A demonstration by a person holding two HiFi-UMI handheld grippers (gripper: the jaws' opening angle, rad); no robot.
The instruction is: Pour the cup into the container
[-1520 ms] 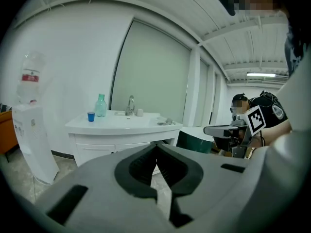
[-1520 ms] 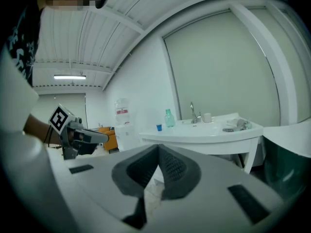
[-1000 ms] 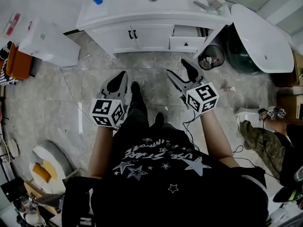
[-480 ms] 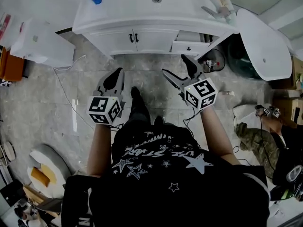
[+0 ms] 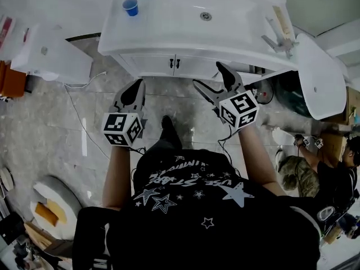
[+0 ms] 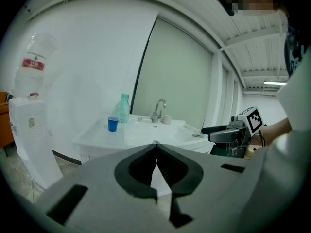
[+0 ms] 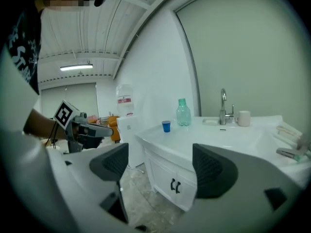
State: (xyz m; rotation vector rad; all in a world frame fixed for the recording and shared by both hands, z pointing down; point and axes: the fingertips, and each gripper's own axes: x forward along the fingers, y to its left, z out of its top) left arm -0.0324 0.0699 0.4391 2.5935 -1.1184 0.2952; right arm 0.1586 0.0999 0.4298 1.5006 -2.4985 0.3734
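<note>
Right, cup first: the blue cup point(image 5: 130, 7) stands upright on the left end of the white vanity top point(image 5: 163, 32), near the green bottle point(image 6: 123, 108), well apart from both grippers.

Looks: small, tapered, plain blue, open top; contents not visible from here.

Handling, my read: thin plastic or paper, so light, soft-walled, easy to crush or knock over; smooth side, could slip. I'd take it across the wall at about mid-height with a gentle squeeze, not by the rim; keep it level until it's over the target.

Container unclear: could be the bottle or the white mug point(image 7: 244, 118) beside the tap point(image 7: 223, 106); a narrow bottle neck would make spilling likely.

Left gripper point(image 6: 156, 152): jaws closed tip to tip, nothing in them. Right gripper point(image 7: 160, 171): jaws spread wide, nothing between them, so it looks the likelier one to grab.
</note>
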